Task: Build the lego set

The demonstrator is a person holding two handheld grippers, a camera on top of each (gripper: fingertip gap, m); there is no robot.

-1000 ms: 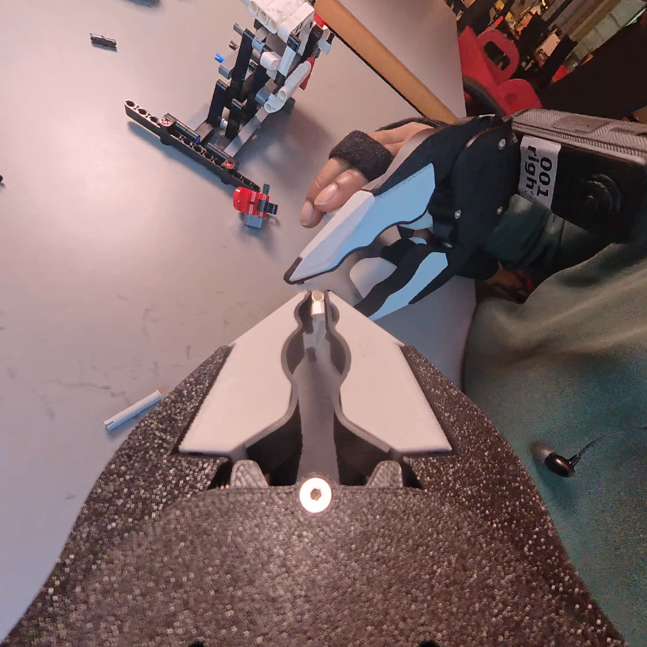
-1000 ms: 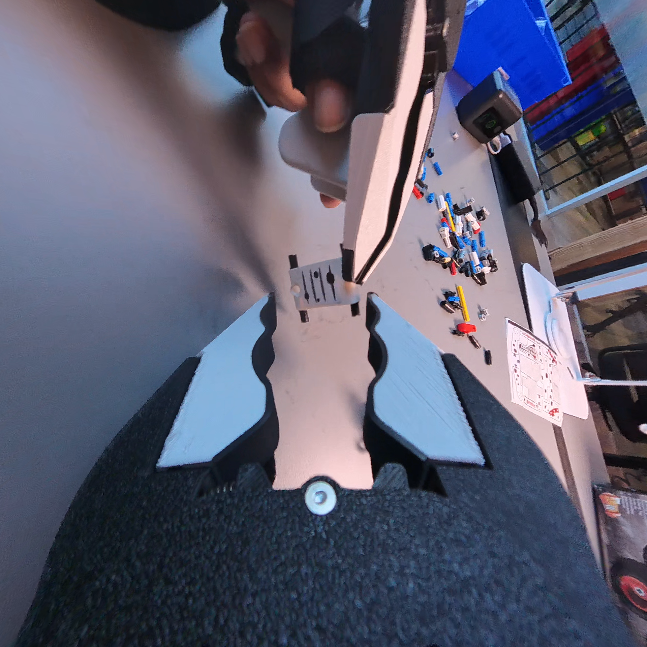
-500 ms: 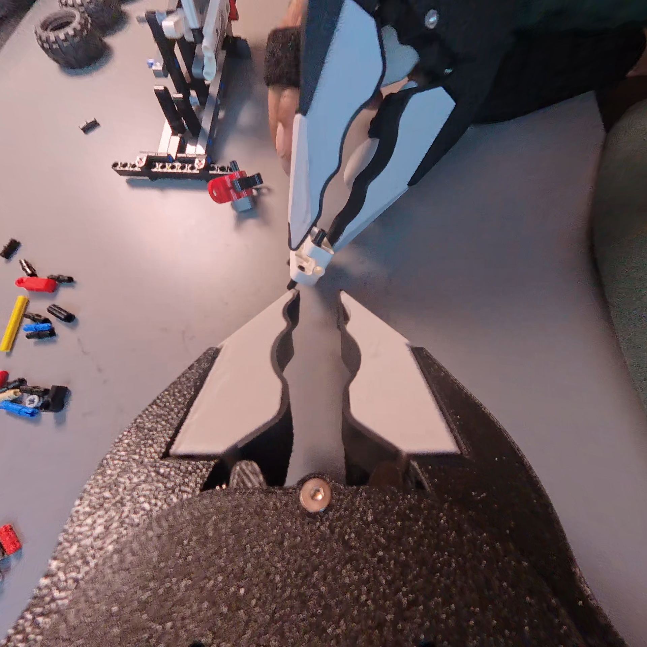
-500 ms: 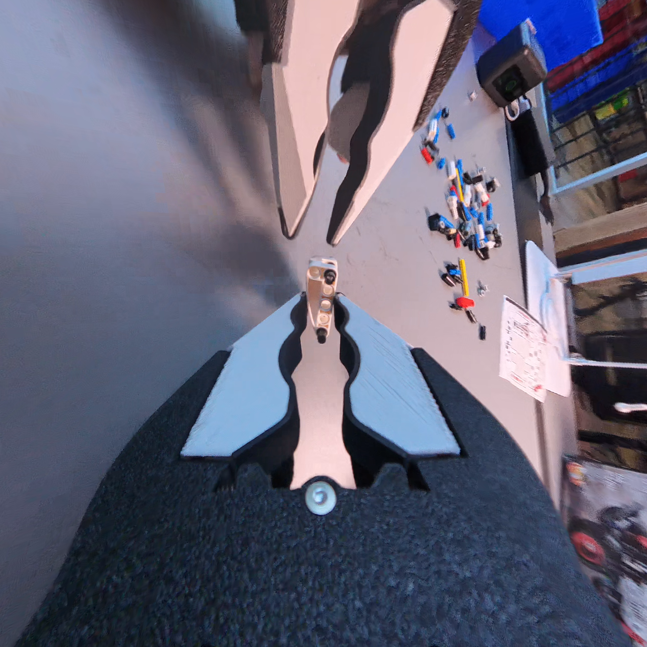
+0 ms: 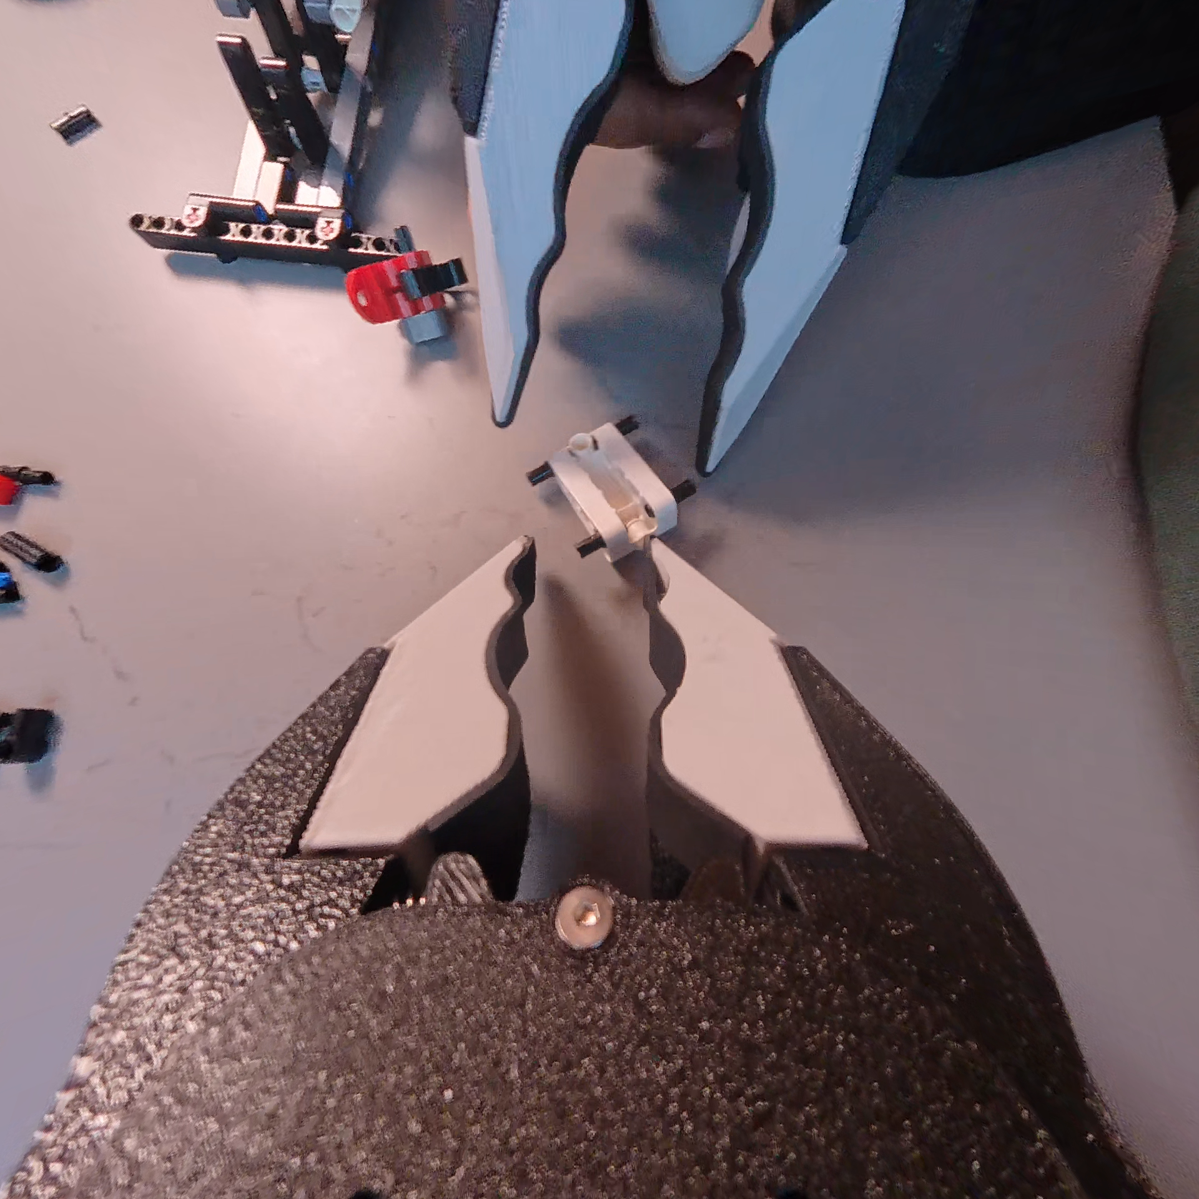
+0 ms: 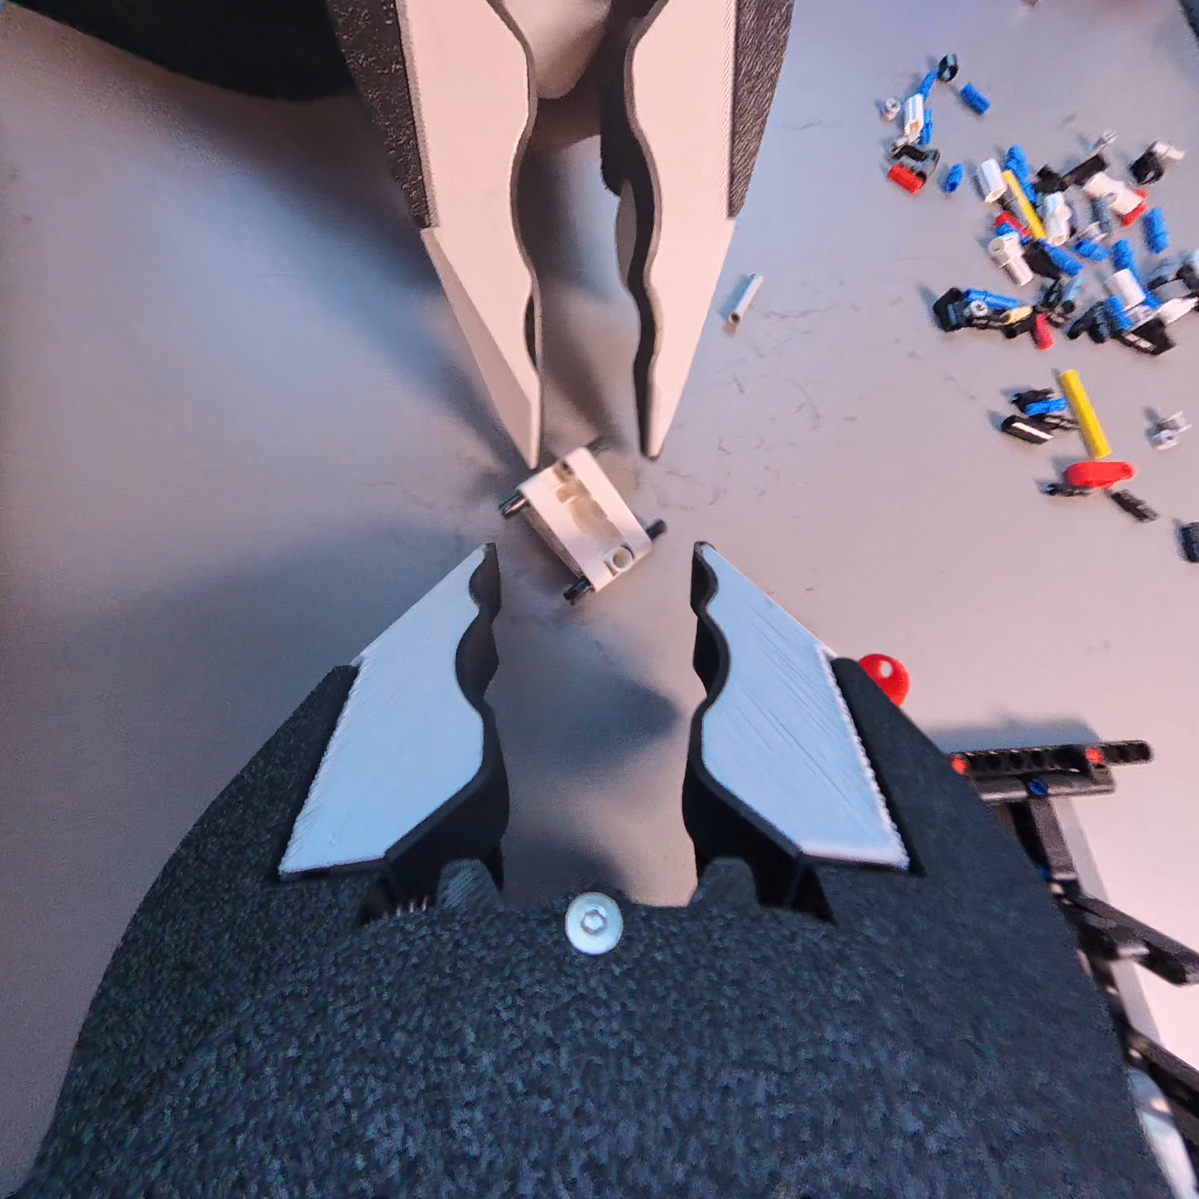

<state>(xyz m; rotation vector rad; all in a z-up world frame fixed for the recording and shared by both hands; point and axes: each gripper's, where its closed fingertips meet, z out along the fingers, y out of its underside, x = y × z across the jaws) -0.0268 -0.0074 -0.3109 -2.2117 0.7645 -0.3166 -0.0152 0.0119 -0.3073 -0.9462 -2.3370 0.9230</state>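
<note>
Listing what lies on the grey table (image 5: 194, 402), we note first that we see no box or tray here; every part lies loose on the bare top.

Item one: a small white piece with black pins (image 5: 610, 496), flat on the table. Four short black pins stick out from its sides. It lies between the two grippers.

Item two: our left gripper (image 5: 593, 551). Its fingers are parted by a moderate gap and hold nothing. The tip of one finger (image 5: 707, 649) sits right at the near edge of the white piece, seemingly touching it; the other tip is clear of it.

Item three: our right gripper (image 6: 593, 551). Its fingers are spread wide and hold nothing. The white piece (image 6: 584, 519) lies just ahead of its tips, touching neither finger.

Item four: a half-built black and grey frame (image 5: 279, 169), towards the far left part of the table in the left wrist view, with a long black beam along its base.

Item five: a small red and black piece (image 5: 399, 292), just beside the end of that beam.

Item six: a loose heap of small parts (image 6: 1070, 227), blue, black, white, red and yellow, well apart from the white piece.

Item seven: a short grey tube (image 6: 743, 302), alone, between the heap and the left gripper.
</note>
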